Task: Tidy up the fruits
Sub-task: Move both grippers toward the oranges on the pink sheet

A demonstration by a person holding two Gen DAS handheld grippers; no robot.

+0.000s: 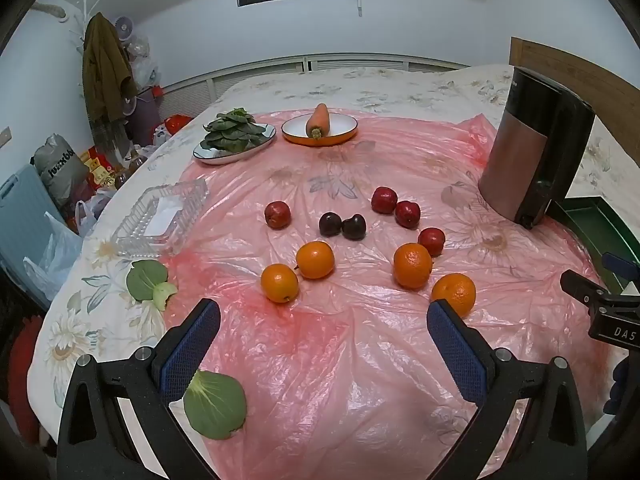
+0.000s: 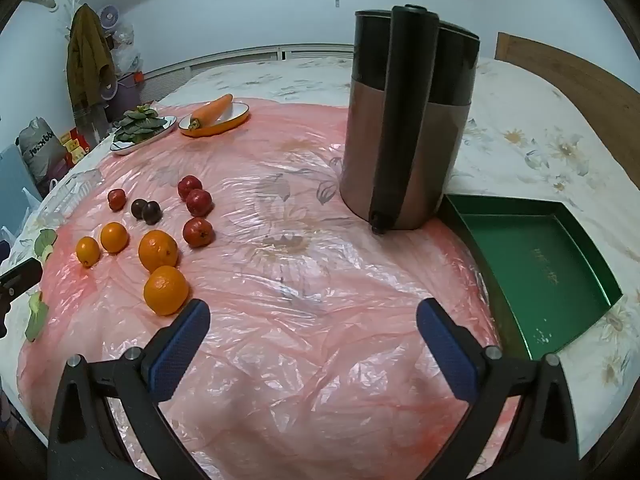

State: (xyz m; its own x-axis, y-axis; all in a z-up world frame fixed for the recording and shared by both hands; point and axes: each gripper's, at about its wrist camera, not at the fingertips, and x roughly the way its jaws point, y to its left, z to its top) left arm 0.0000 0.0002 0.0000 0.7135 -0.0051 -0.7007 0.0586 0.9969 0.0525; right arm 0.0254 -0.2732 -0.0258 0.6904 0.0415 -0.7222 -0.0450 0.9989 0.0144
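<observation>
On pink sheet (image 1: 360, 360), scattered fruits (image 1: 316, 259).

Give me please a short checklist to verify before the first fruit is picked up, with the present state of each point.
1. Left gripper jaws wide and holding nothing: ok.
2. Right gripper jaws wide and holding nothing: ok.
3. Nearest orange free to grasp, apart from the other fruits: ok.
4. Green tray has no fruit in it: ok.
5. Glass dish ready to receive fruit: cannot tell, something white lies in it.
6. Fruits already sorted into a container: not ok, all lie loose on the pink plastic sheet.
</observation>
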